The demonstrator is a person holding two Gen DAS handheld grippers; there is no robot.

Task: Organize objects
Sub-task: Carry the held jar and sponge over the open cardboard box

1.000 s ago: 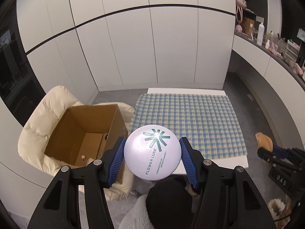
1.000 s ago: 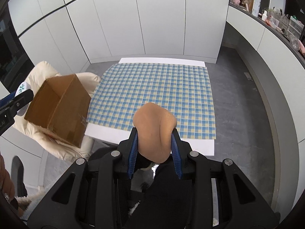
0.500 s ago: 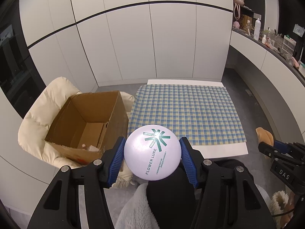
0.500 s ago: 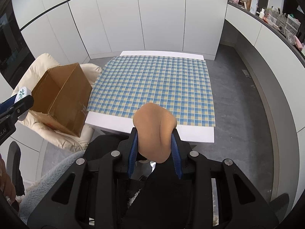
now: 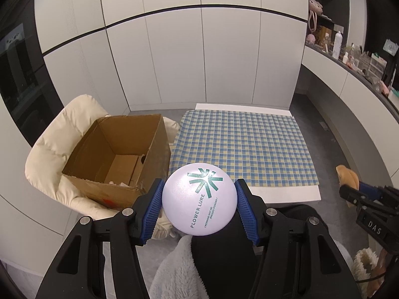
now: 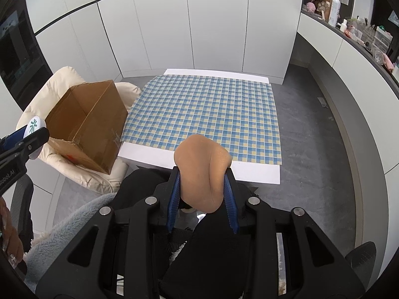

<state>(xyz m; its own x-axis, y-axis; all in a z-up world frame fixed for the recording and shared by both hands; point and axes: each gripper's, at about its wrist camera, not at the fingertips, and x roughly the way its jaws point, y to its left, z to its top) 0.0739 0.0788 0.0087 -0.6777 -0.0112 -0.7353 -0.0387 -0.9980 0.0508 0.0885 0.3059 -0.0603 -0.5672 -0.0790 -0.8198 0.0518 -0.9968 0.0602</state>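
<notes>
My left gripper [image 5: 198, 200] is shut on a round white powder compact [image 5: 199, 199] with green "FLOWER LURE" lettering, held in the air near the table's front edge. A soft tan sponge [image 6: 203, 172] is squeezed between the blue pads of my right gripper [image 6: 202, 174], also off the table. An open cardboard box [image 5: 117, 159] rests on a cream padded chair [image 5: 57, 144] to the left of the table; a few small items lie at its bottom. In the right wrist view the left gripper [image 6: 27, 137] with the compact [image 6: 33, 127] shows at the left edge, beside the box [image 6: 87, 124].
A low white table [image 5: 286, 194] carries a blue and yellow checked cloth [image 5: 242, 144]. White cupboard doors stand behind it. A dark counter [image 5: 354, 67] with bottles and clutter runs along the right. A person's grey fleece sleeve [image 5: 174, 274] and dark lap lie below the grippers.
Both grippers have drawn back from the table and box with their loads; table and box now sit farther off. The grips are unchanged.
</notes>
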